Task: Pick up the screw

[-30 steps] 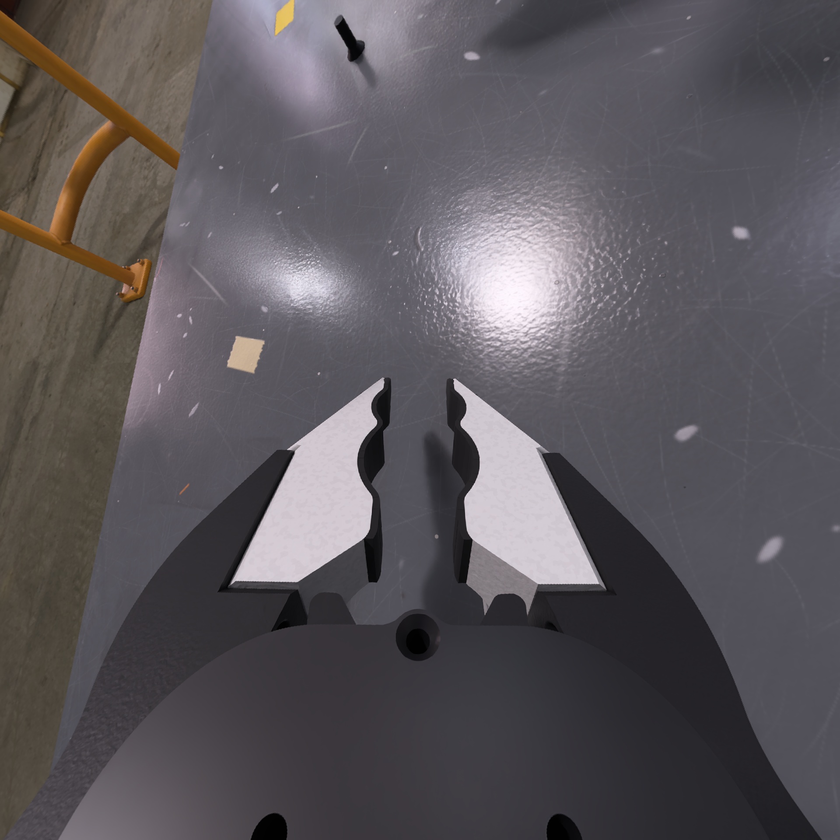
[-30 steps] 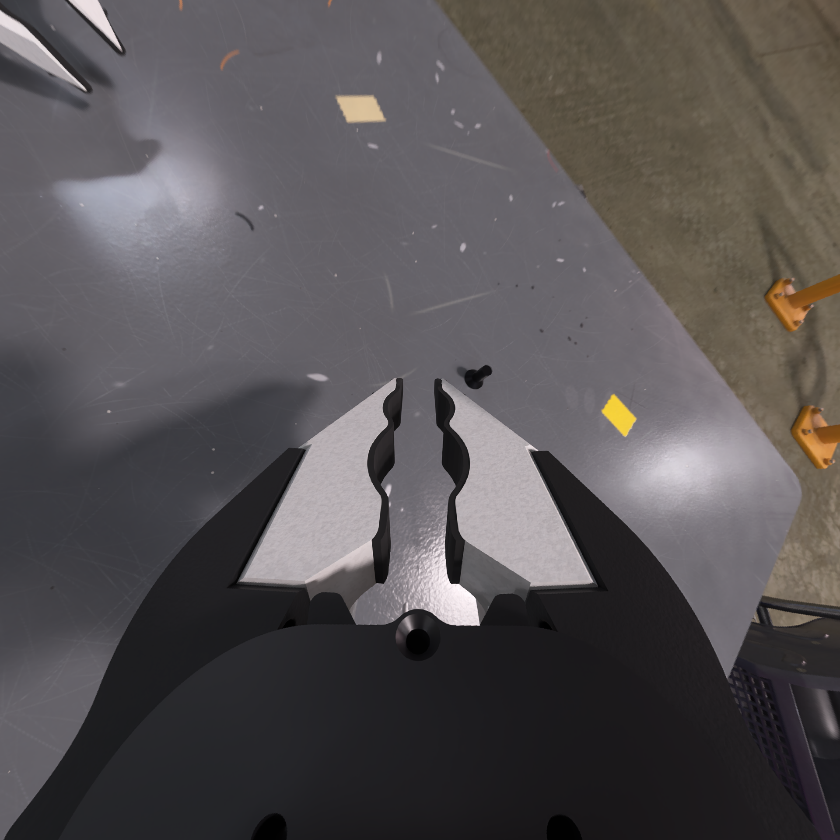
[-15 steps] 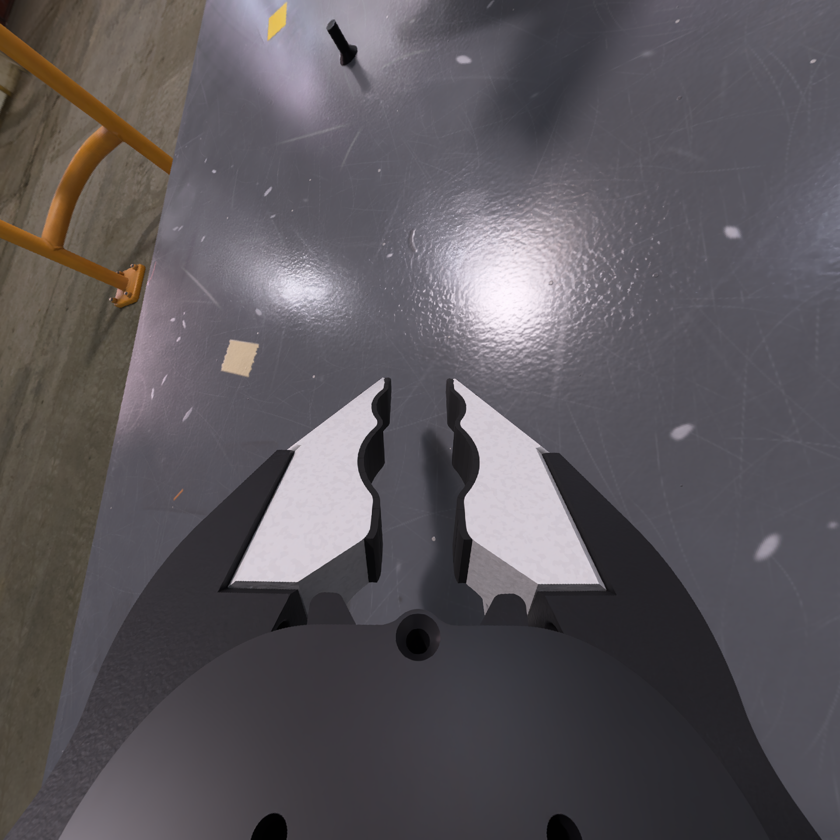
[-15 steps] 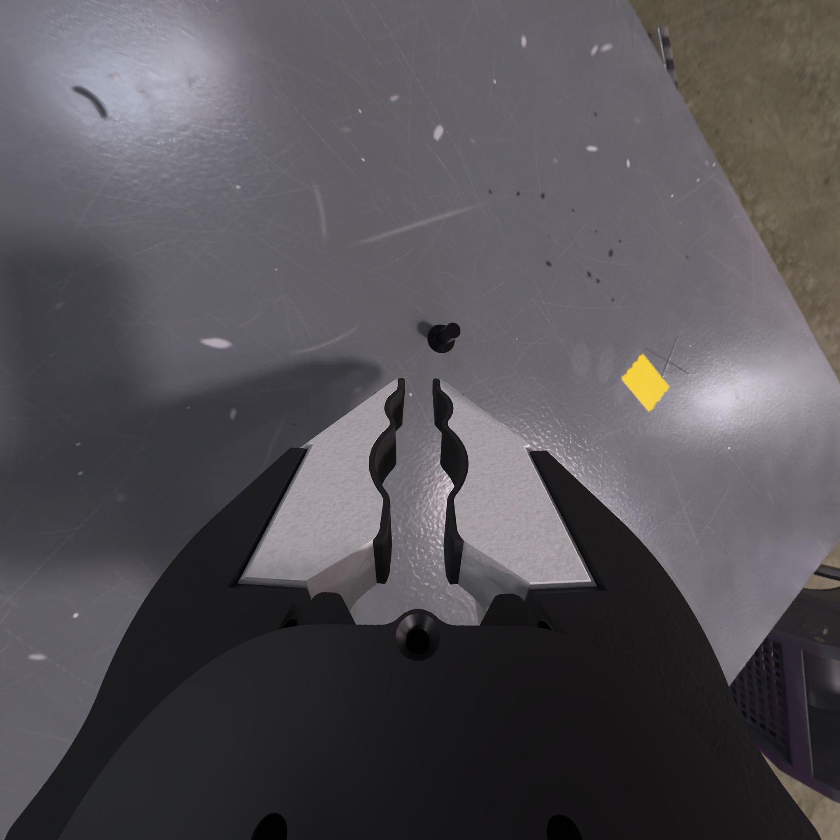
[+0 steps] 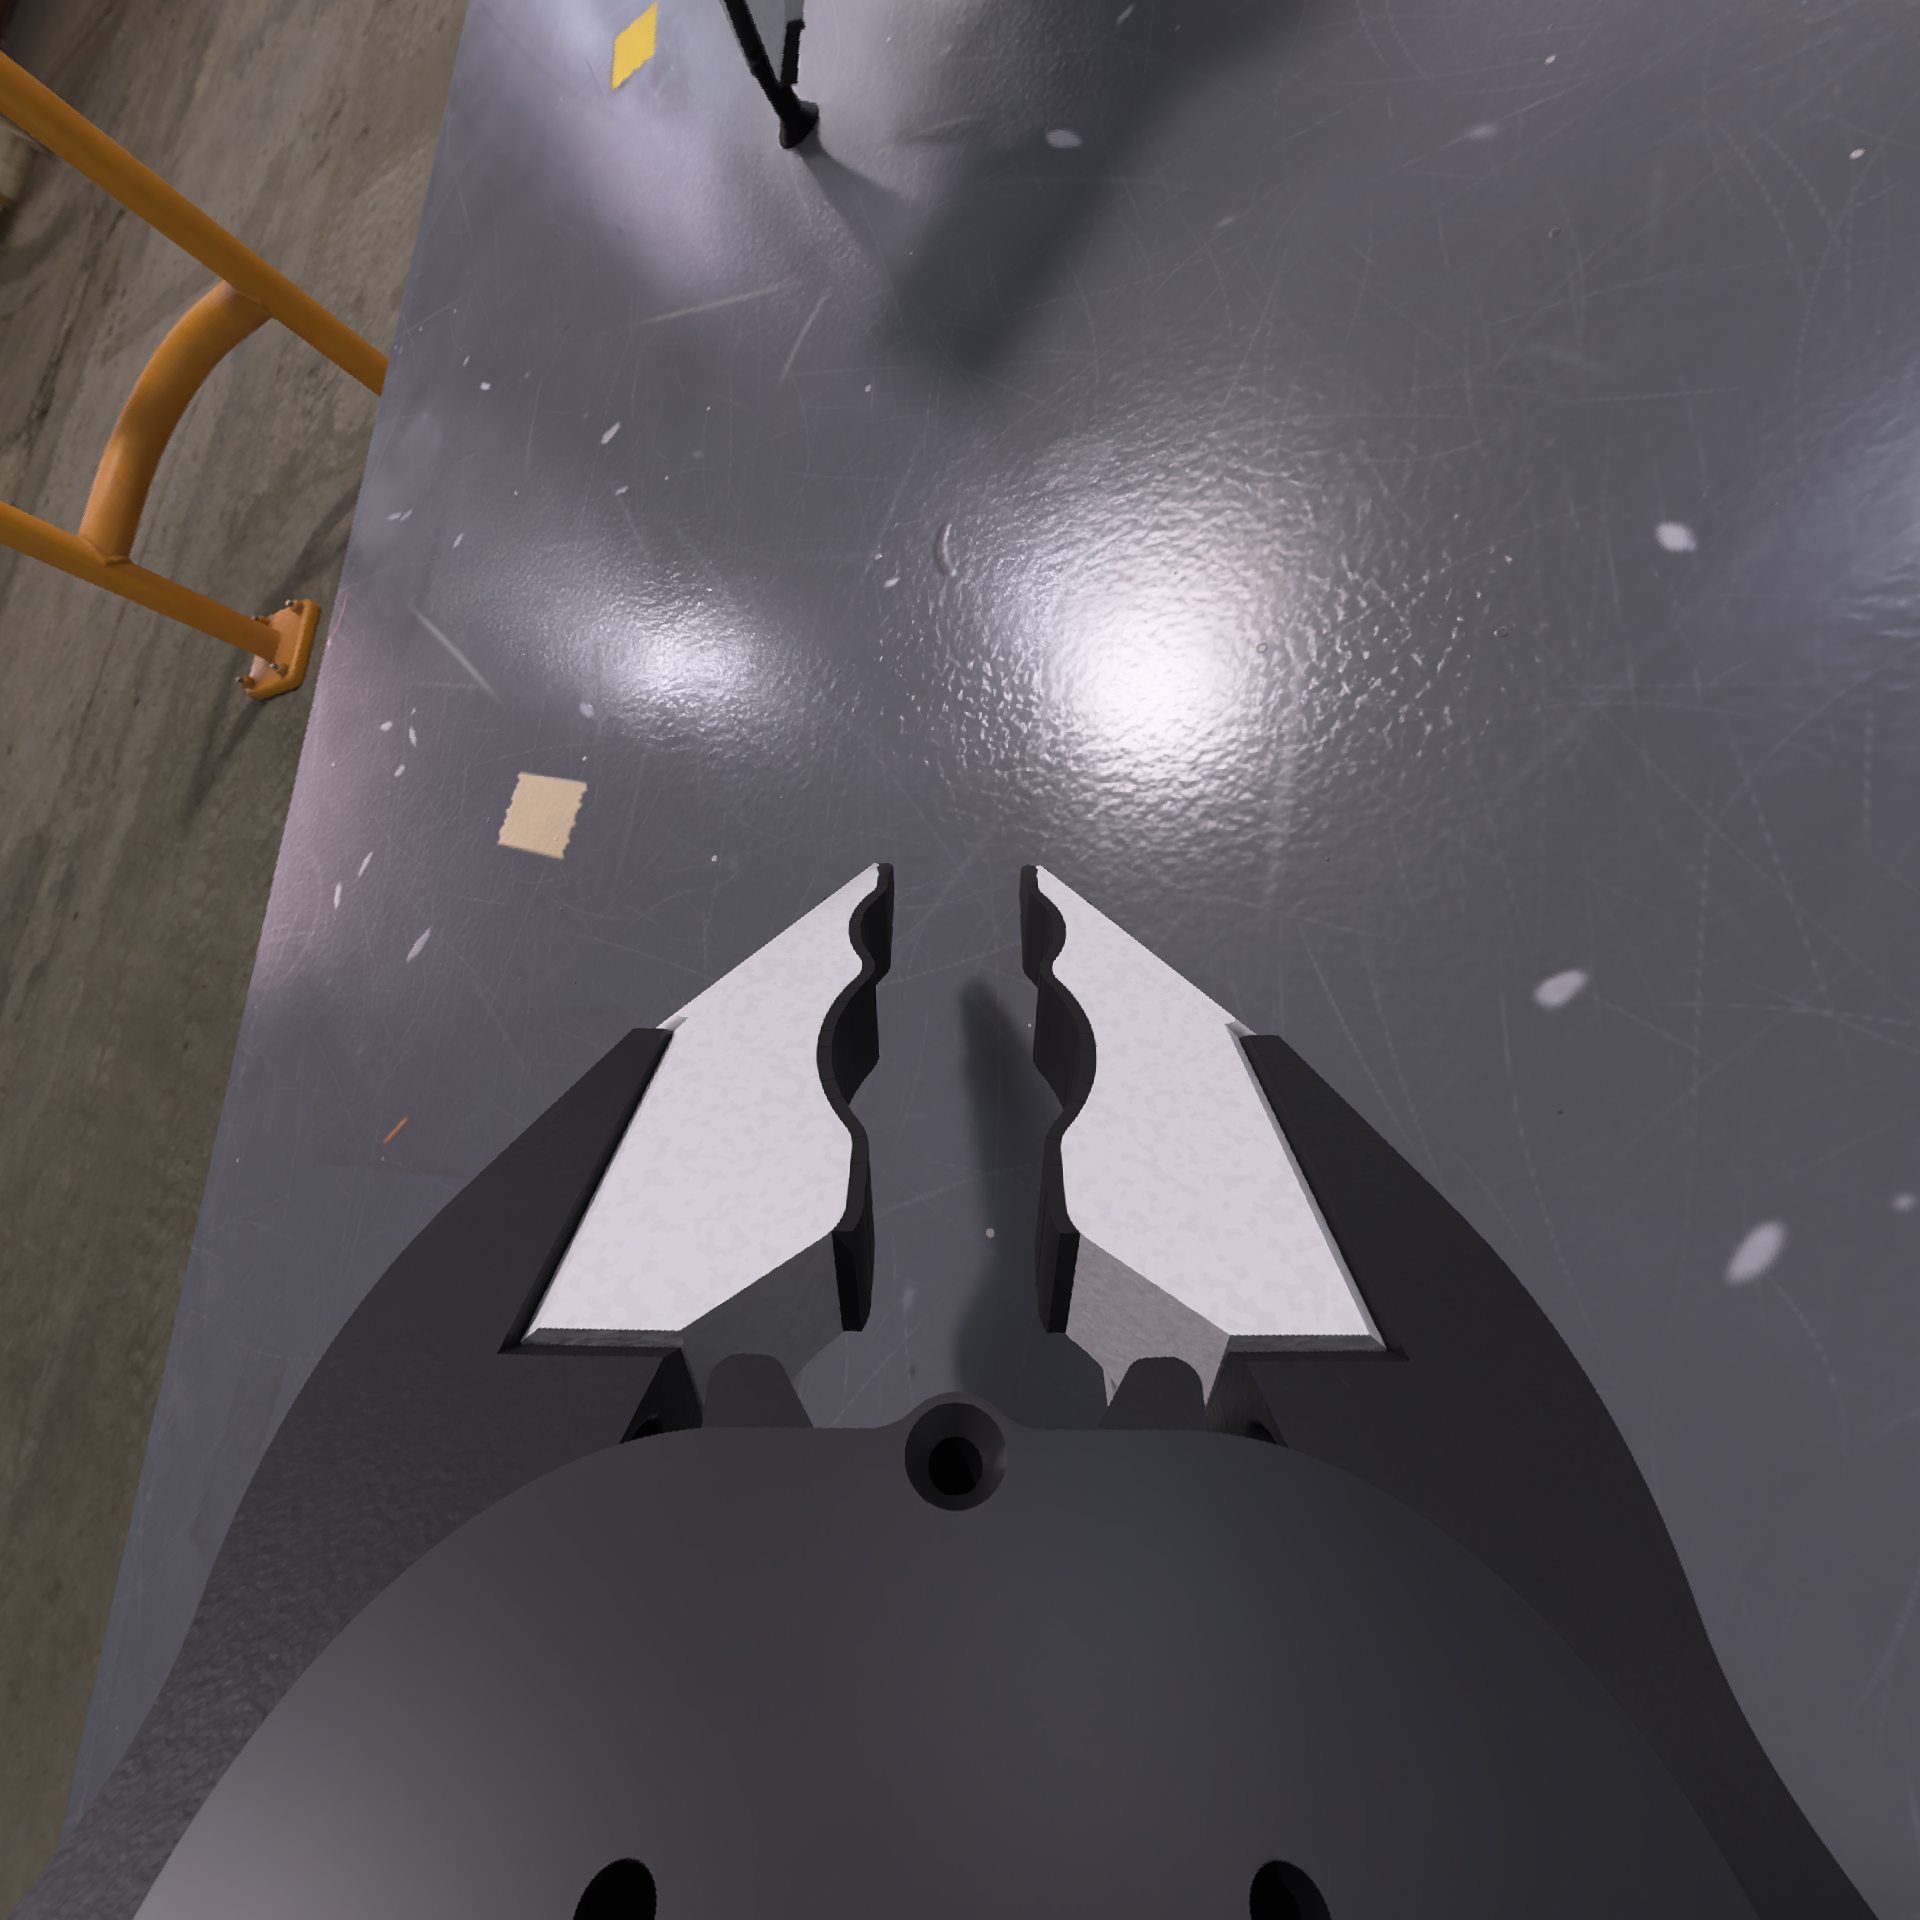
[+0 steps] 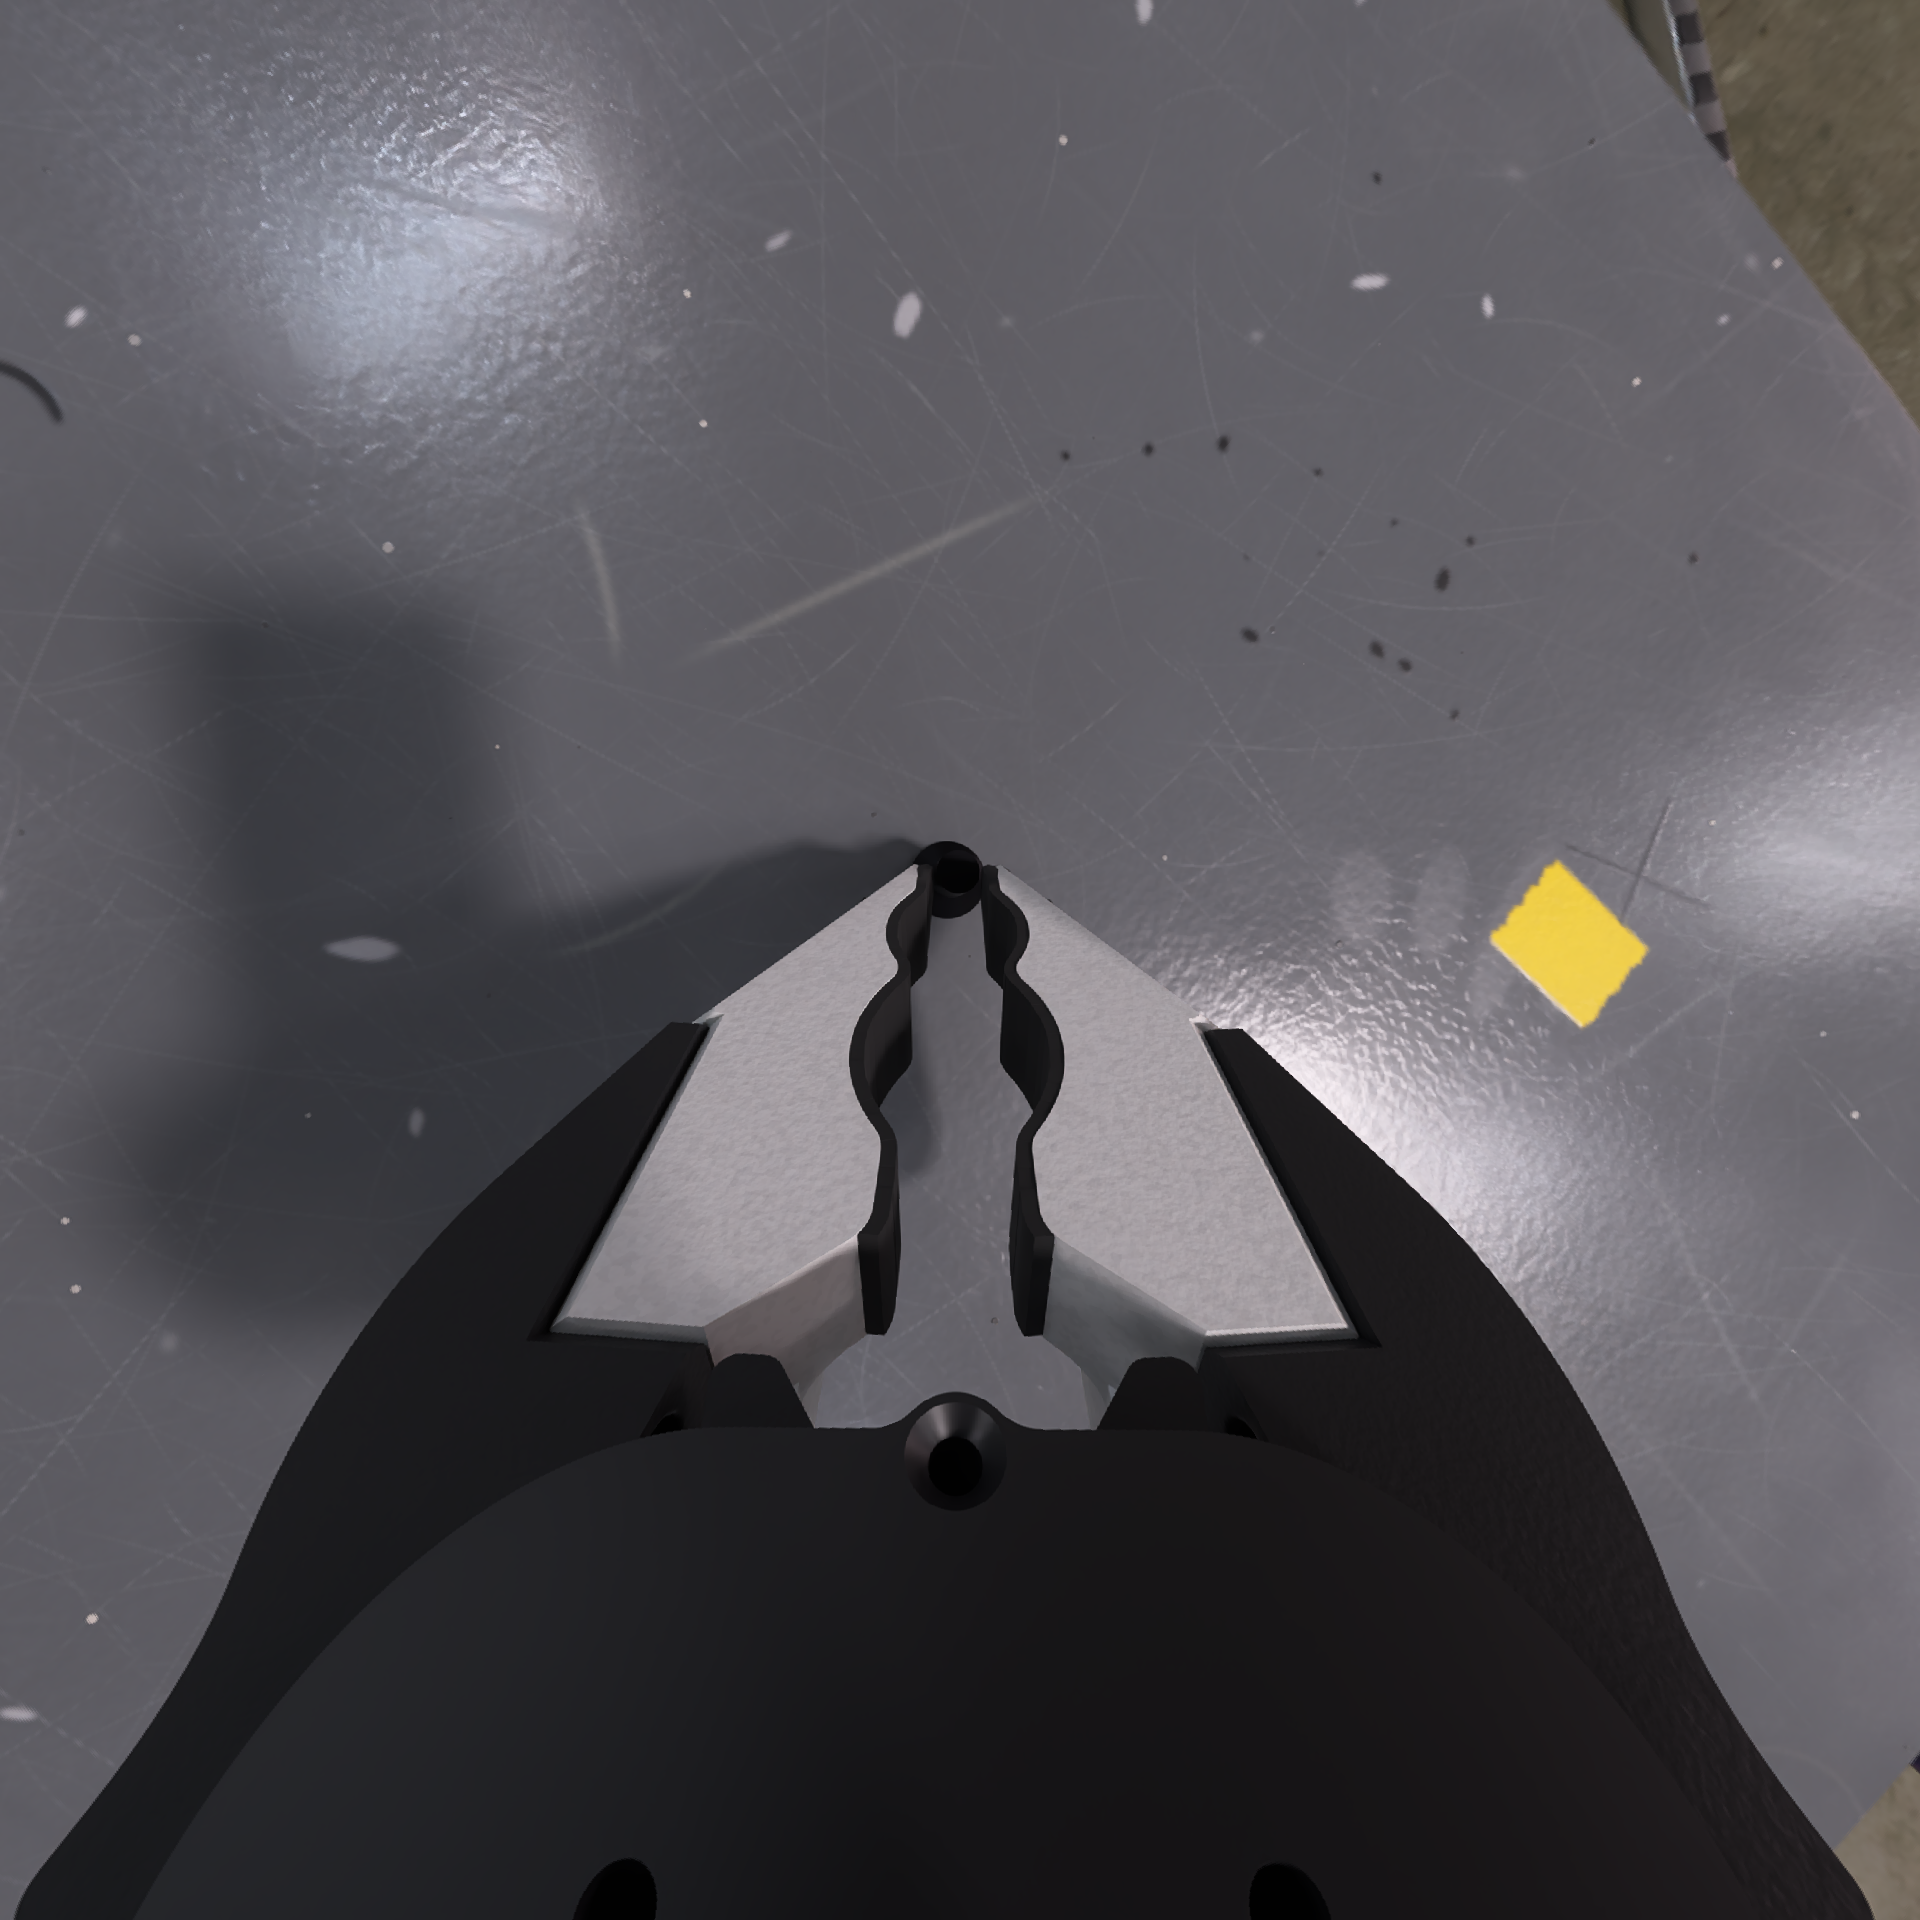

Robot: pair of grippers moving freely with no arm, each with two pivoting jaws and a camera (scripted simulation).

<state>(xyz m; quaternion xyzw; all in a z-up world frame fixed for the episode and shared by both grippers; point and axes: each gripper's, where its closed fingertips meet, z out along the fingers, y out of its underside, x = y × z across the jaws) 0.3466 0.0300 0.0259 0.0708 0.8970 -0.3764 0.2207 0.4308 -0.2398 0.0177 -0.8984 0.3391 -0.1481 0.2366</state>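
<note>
The small black screw (image 6: 954, 864) stands on the dark grey table (image 6: 1143, 623), right between the tips of my right gripper (image 6: 954, 885). The jaws have narrowed onto it and touch it on both sides. In the left wrist view the screw (image 5: 795, 130) shows at the far top, under the right gripper's fingertips (image 5: 764, 52). My left gripper (image 5: 956, 883) is open and empty, low over the table (image 5: 1351, 416), far from the screw.
A yellow patch (image 6: 1569, 940) lies on the table right of the screw and also shows in the left wrist view (image 5: 634, 47). A beige patch (image 5: 542, 816) lies near the table's left edge. An orange railing (image 5: 156, 416) stands on the floor beyond that edge.
My right gripper moved forward and down until the screw sat between its tips, and its jaws narrowed onto it. Its fingertips have come into the top of the left wrist view. The left gripper barely moved.
</note>
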